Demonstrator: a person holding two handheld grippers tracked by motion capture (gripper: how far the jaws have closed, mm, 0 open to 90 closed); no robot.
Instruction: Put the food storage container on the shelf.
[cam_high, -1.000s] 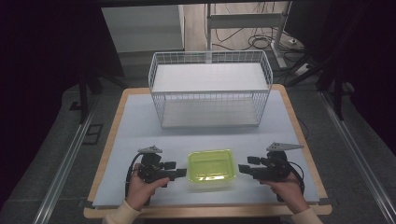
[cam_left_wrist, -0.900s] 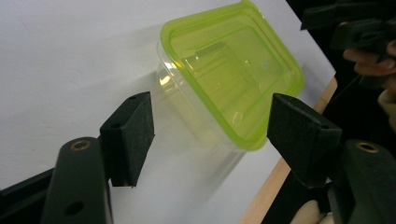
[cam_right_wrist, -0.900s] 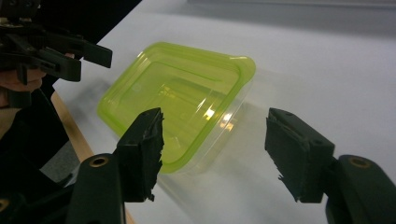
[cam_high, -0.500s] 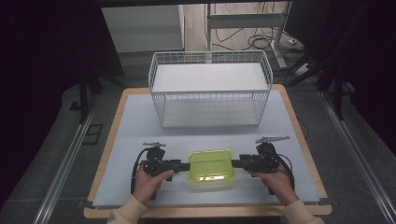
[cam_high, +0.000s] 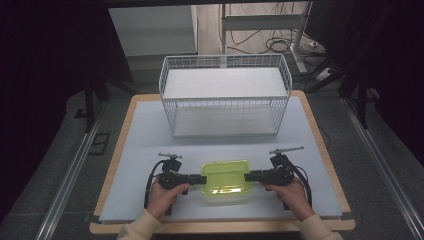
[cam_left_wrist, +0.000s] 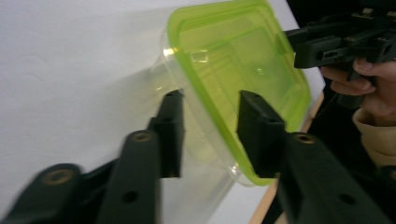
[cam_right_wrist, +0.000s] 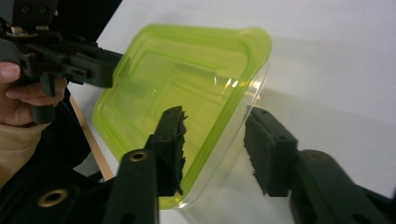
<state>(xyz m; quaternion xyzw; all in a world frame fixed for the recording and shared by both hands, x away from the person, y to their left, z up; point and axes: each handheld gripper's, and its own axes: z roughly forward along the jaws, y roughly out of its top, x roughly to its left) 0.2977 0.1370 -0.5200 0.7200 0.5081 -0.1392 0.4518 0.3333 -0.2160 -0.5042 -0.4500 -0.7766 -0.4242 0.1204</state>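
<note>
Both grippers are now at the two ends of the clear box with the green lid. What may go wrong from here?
1. Both the left gripper and the right gripper straddle only the rim of the clear plastic box with the green lid, with jaws open; a shallow bite may slip.
2. Uneven closing could tilt the box or pop its lid.

The left gripper (cam_left_wrist: 208, 133) spreads its black jaws astride the rim of a clear plastic container with a lime-green lid (cam_left_wrist: 238, 70); the right gripper (cam_left_wrist: 345, 42) is at two o'clock.
</note>
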